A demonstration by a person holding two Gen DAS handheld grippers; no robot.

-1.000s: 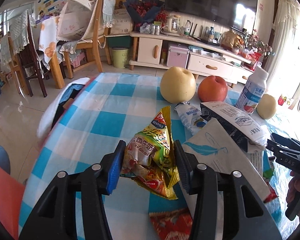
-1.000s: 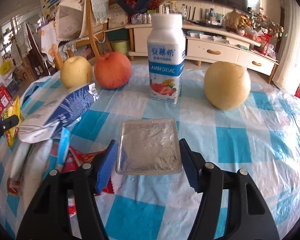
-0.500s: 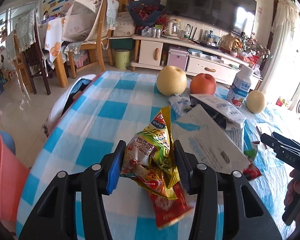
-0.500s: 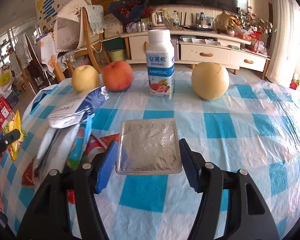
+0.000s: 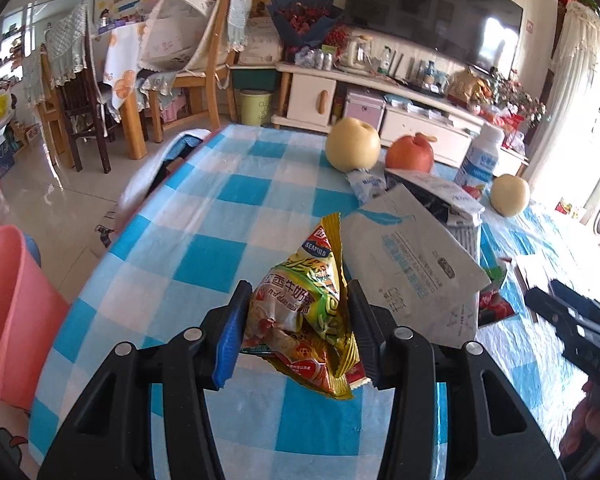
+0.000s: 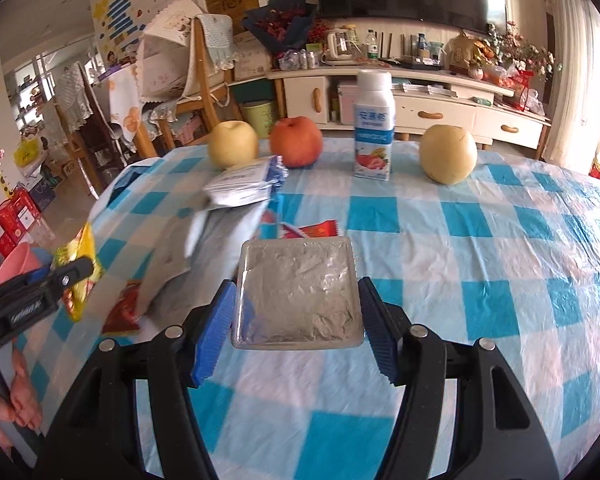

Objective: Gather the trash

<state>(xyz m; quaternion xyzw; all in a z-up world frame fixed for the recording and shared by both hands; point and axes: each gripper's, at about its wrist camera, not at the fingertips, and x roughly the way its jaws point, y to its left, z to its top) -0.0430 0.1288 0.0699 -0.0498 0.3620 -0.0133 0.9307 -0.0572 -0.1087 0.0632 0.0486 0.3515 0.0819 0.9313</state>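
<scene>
Left wrist view: your left gripper (image 5: pixel 296 320) was clenched on the yellow snack wrapper (image 5: pixel 304 312) above the checked table (image 5: pixel 220 216). Only this view showed the pink bin's (image 5: pixel 8 312) wall at nine o'clock; its inside was hidden.

Right wrist view: your right gripper (image 6: pixel 296 320) grasped the foil-lidded tray (image 6: pixel 298 292), contents hidden. Blurred wrappers (image 6: pixel 220 240) lay at ten o'clock, the yogurt bottle (image 6: pixel 374 128) at twelve.

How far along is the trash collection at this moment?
Nothing shows as binned yet. In hand: the left gripper is shut on the yellow snack bag, near the pink bin; the right gripper is shut on the foil tray. Left: the grey bag and red wrapper on the table.
</scene>
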